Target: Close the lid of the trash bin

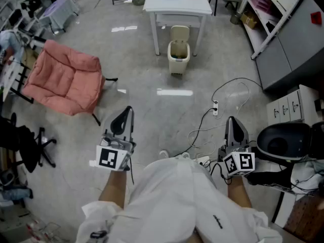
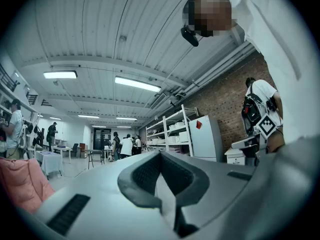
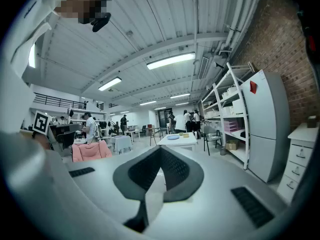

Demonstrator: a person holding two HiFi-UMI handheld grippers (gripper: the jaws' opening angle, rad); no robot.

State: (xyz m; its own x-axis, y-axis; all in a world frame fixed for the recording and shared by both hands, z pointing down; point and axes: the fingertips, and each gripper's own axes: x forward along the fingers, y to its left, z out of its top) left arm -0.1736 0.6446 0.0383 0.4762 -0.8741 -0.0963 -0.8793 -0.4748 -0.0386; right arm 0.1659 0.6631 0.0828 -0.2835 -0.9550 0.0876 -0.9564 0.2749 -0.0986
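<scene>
While the person stands well back from the work, the trash bin [image 1: 179,53] sits at twelve o'clock, on the floor against the front of the white table [image 1: 178,5]. Its lid [image 1: 179,33] is tipped upright on the table side and the mouth is open. Task not yet begun, by my reading.

Left gripper [image 1: 122,121]: jaws pressed together, nothing between them. Right gripper [image 1: 234,130]: same, tips meeting, empty. Both point toward twelve. Probably carried closed because a lid wants only a nudge from the tips, no pinch.

Room to move: bare concrete runs straight from the feet to the bin. Pink padded chair [image 1: 65,77] at ten o'clock, well off that line. White cables [image 1: 202,118] and a power strip [image 1: 215,108] sprawl at one to two o'clock on the right gripper's side, a snag risk if the approach drifts right. Grey cabinet [image 1: 291,44] at two o'clock, well apart from the bin.

Table edge sits just behind the raised lid, so there is little room back there. I judge the tips must hook the lid's top edge and draw it forward and down.
</scene>
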